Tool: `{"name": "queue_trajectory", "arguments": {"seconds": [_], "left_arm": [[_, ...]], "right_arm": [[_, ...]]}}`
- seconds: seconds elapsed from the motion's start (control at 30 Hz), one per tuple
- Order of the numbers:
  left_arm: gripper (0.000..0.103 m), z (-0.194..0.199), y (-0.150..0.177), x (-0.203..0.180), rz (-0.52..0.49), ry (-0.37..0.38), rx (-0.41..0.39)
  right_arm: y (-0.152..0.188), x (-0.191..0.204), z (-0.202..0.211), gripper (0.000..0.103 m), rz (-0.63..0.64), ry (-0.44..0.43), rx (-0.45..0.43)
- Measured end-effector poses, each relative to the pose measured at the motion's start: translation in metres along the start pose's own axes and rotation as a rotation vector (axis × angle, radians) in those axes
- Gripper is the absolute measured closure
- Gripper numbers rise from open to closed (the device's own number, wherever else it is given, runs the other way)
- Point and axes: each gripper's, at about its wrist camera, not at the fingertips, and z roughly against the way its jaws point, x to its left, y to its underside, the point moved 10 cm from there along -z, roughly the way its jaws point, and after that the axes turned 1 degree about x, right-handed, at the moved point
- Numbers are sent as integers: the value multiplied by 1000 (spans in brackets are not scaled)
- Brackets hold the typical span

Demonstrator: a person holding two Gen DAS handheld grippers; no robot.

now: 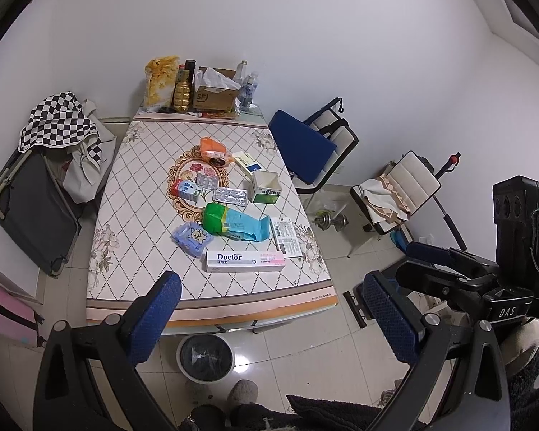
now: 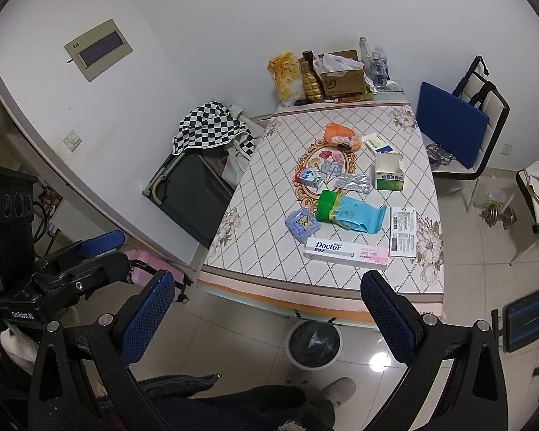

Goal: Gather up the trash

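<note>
A table [image 1: 133, 251] with a patterned cloth holds scattered trash: a white "Doctor" toothpaste box [image 1: 246, 260] [image 2: 346, 250] nearest me, a blue-green wrapper [image 1: 235, 222] [image 2: 352, 212], a small blue tissue pack [image 1: 192, 239] [image 2: 302, 224], blister packs [image 1: 230, 195], a green-white open box [image 1: 266, 186] [image 2: 388, 174], an orange bag [image 1: 212, 147] and a flat white box [image 1: 286, 237]. A lined trash bin [image 1: 205, 357] [image 2: 314, 343] stands on the floor under the table's near edge. My left gripper [image 1: 269, 319] and right gripper [image 2: 269, 319] are both open, empty and held well short of the table.
A cardboard box [image 1: 212, 95], bottles and a snack bag stand at the table's far end. A dark suitcase [image 1: 32, 208] with checkered cloth leans at the left. Chairs [image 1: 316, 147] and dumbbells [image 1: 330, 221] are at the right. A pink suitcase [image 1: 7, 319] lies lower left.
</note>
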Motion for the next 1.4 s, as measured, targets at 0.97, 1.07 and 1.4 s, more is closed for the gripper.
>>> {"name": "queue_trajectory", "arguments": {"seconds": [0.97,1.07,1.4], "left_arm": [[0,0,0,0,0,-2,-1],[0,0,0,0,0,-2,-1],[0,-1,0,0,2,-1,-1]], "right_arm": [[-1,0,-1,0,-1,-5,0],[-2,2,-2,0,2,-6,1],[-2,2,-2,0,0,-6,1]]}}
